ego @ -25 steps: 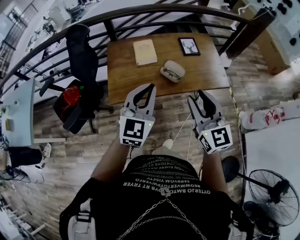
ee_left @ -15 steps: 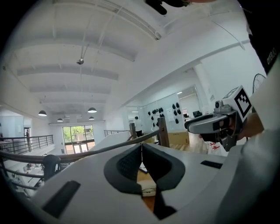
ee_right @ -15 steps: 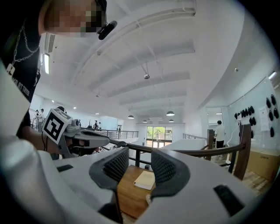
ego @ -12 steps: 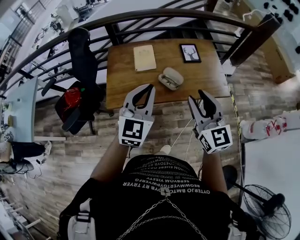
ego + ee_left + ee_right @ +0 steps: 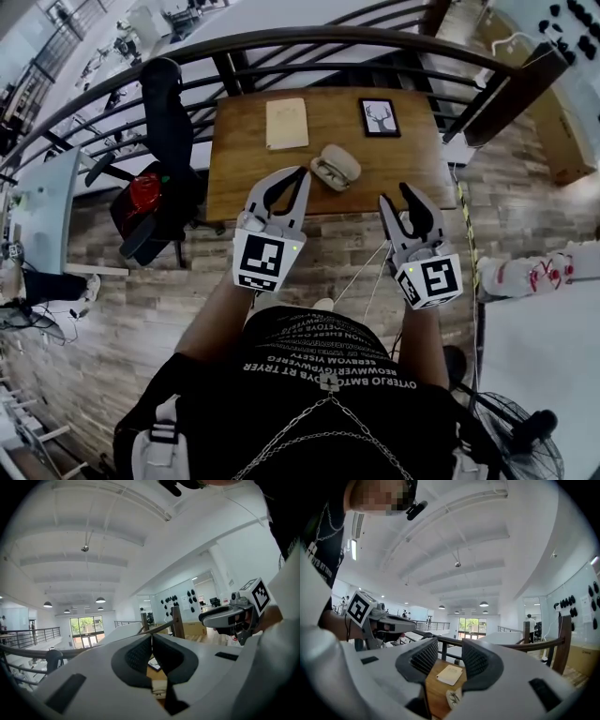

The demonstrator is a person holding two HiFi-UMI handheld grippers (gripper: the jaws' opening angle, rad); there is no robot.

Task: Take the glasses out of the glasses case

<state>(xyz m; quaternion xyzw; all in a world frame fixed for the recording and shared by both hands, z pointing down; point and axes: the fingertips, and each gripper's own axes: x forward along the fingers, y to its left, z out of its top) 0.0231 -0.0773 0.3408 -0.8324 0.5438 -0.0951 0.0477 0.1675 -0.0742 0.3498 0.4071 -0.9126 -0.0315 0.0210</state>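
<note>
An open cream glasses case (image 5: 335,167) lies on the wooden table (image 5: 244,169), with glasses in it. My left gripper (image 5: 304,174) is shut and empty, its tip at the table's near edge just left of the case. My right gripper (image 5: 394,194) is open and empty, held over the floor just short of the table's near edge, right of the case. In the right gripper view the case (image 5: 452,699) shows low between the parted jaws of that gripper (image 5: 450,651). In the left gripper view the jaws of the left gripper (image 5: 151,637) meet at the tip.
A tan notebook (image 5: 287,123) and a framed deer picture (image 5: 380,117) lie farther back on the table. A dark railing (image 5: 281,42) curves behind it. A black office chair (image 5: 169,112) stands left of the table, and a fan (image 5: 525,441) stands at the lower right.
Both grippers have come closer to the table. The left tip now reaches its near edge beside the case. Neither gripper's state has changed.
</note>
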